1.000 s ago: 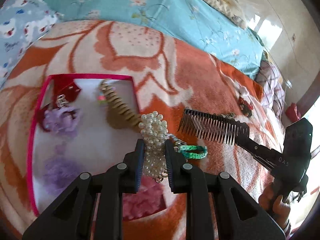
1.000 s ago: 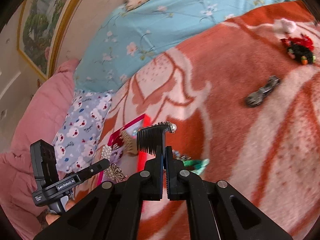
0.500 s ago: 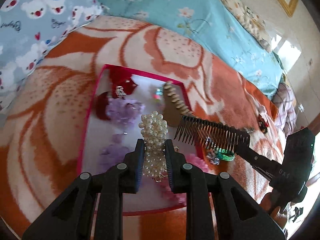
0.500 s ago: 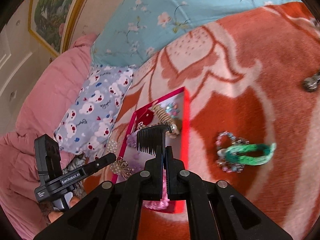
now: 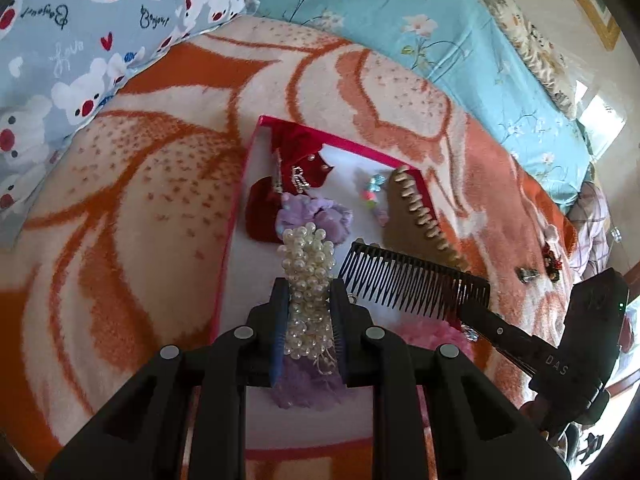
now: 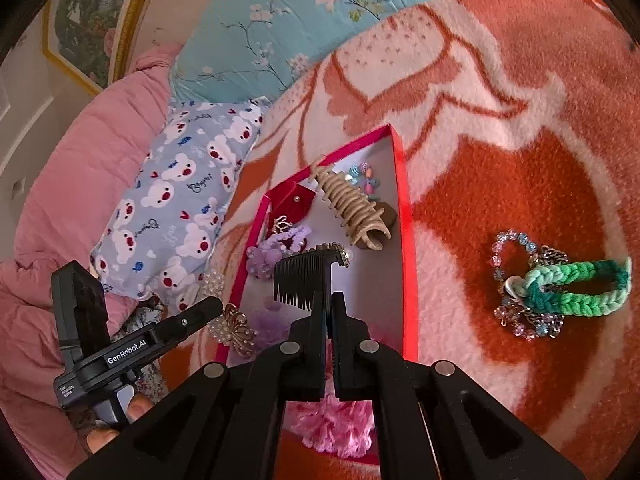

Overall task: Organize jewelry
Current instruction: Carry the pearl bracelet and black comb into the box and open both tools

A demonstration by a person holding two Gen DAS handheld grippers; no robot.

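Note:
My left gripper (image 5: 309,286) is shut on a white pearl hair clip (image 5: 308,268) and holds it over the red-rimmed box (image 5: 236,216). My right gripper (image 6: 331,300) is shut on a black hair comb (image 6: 306,276), also over the box (image 6: 404,200); the comb shows in the left wrist view (image 5: 412,280). In the box lie a beige claw clip (image 6: 352,208), purple scrunchies (image 6: 276,244), a red bow (image 5: 298,156), small coloured beads (image 6: 360,176) and a pink pompom (image 6: 336,420). A green braided bracelet (image 6: 580,288) with a bead bracelet (image 6: 516,240) lies on the blanket to the right.
The box sits on an orange and white blanket (image 5: 132,208). A bear-print pillow (image 6: 176,192) and a blue floral sheet (image 5: 400,20) lie behind it. Small dark hair pieces (image 5: 540,268) lie far right on the blanket. A pink quilt (image 6: 60,180) is at left.
Both grippers have moved left over the box, each holding its item. The box now fills more of both views and the bracelets have shifted to the right.

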